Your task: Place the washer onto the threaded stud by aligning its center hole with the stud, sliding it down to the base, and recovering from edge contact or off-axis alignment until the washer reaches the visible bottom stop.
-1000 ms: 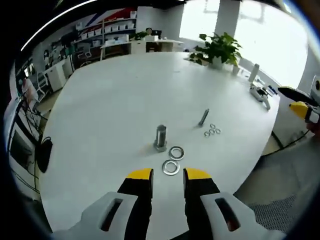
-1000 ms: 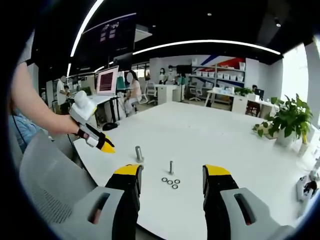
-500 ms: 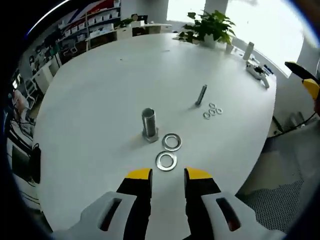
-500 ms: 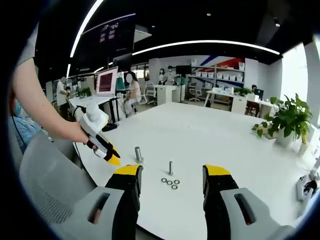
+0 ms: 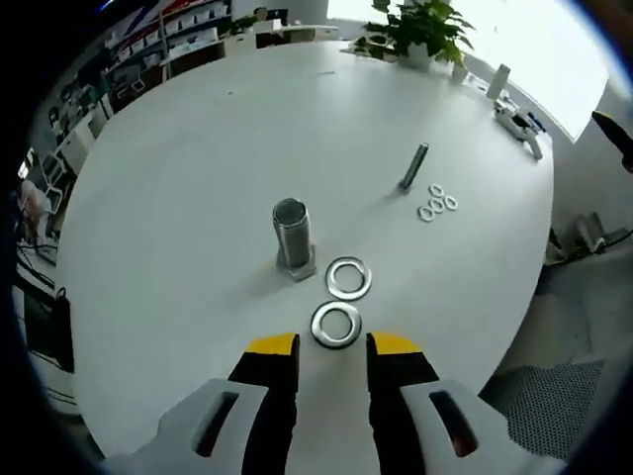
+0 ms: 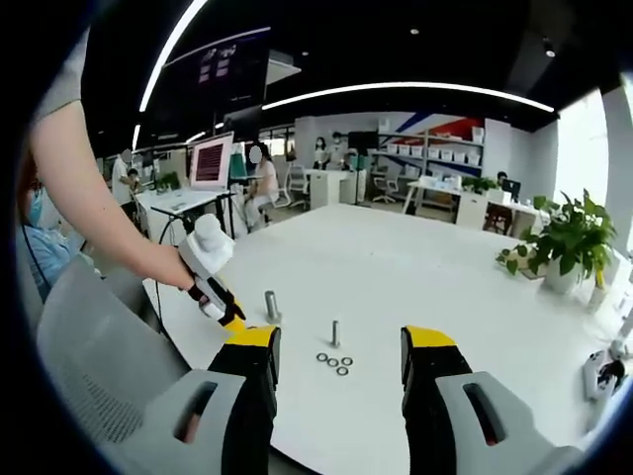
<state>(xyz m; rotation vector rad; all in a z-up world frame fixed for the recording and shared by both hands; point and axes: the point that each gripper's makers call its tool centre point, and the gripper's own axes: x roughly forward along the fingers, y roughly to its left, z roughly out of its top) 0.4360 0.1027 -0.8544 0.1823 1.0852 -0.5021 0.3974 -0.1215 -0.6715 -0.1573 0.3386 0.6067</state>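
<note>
In the left gripper view a thick threaded stud [image 5: 293, 237] stands upright on the white table [image 5: 198, 148]. Two large washers lie flat beside it: one [image 5: 348, 278] to its right, another [image 5: 336, 325] nearer, just beyond my left gripper [image 5: 333, 345], which is open with nothing between its yellow-tipped fingers. In the right gripper view my right gripper [image 6: 339, 341] is open and held in the air, well short of the stud [image 6: 270, 306]. The left gripper [image 6: 213, 265], held by a person's hand, points down toward the table beside that stud.
A thinner bolt [image 5: 413, 165] lies on the table with several small washers [image 5: 436, 204] beside it; they also show as the bolt [image 6: 335, 332] and small washers [image 6: 332, 362]. A potted plant [image 5: 420, 22] stands at the far edge. A grey chair back [image 6: 89, 366] is at left.
The left gripper has moved down and forward, so the stud and the two large washers are closer and the nearer washer lies just ahead of its fingertips. The right gripper has held still.
</note>
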